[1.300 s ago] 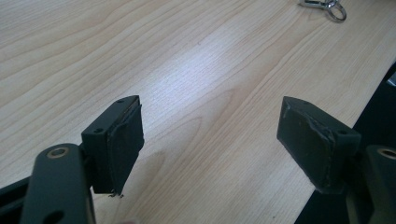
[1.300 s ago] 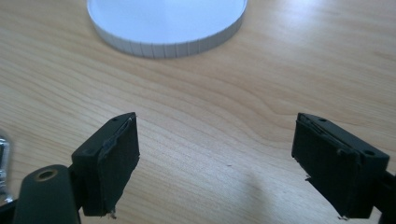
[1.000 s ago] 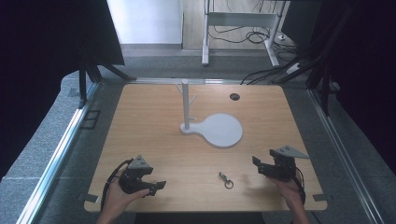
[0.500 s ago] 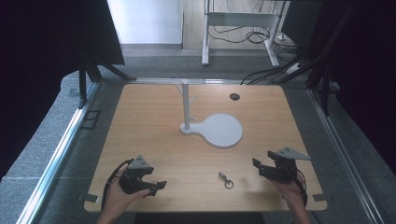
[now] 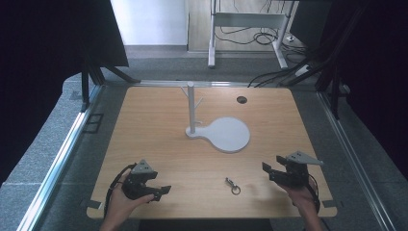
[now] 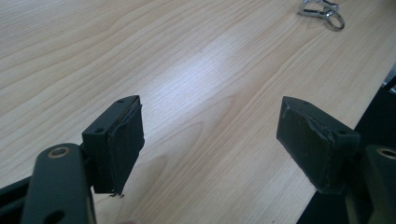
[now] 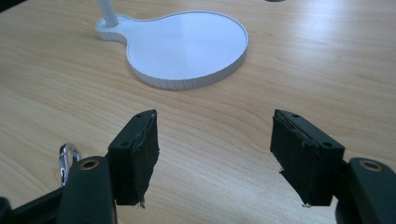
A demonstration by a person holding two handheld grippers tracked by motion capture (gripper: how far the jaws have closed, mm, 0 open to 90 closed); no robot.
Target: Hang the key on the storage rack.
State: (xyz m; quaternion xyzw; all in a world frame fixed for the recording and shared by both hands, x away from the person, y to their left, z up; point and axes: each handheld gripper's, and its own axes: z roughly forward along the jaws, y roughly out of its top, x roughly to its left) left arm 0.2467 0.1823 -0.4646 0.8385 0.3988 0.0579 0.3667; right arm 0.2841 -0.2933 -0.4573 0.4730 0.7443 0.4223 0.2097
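Near front edge of wooden table (image 5: 159, 130), small metal key clip (image 5: 233, 185) lies between left gripper (image 5: 161, 191) and right gripper (image 5: 267, 171), touching neither. Left jaws apart, empty; right jaws apart, just narrowing on nothing. Clip looks light, rigid, slippery; best pinched across ring. White stand (image 5: 219, 131) waits behind.

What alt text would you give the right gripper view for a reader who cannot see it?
The right gripper hangs over a light wooden table, its two black fingers apart with nothing between them, having just been closing. Beyond them lies a white round tray joined to the foot of a white post, and a metal key clip peeks out at the lower left.
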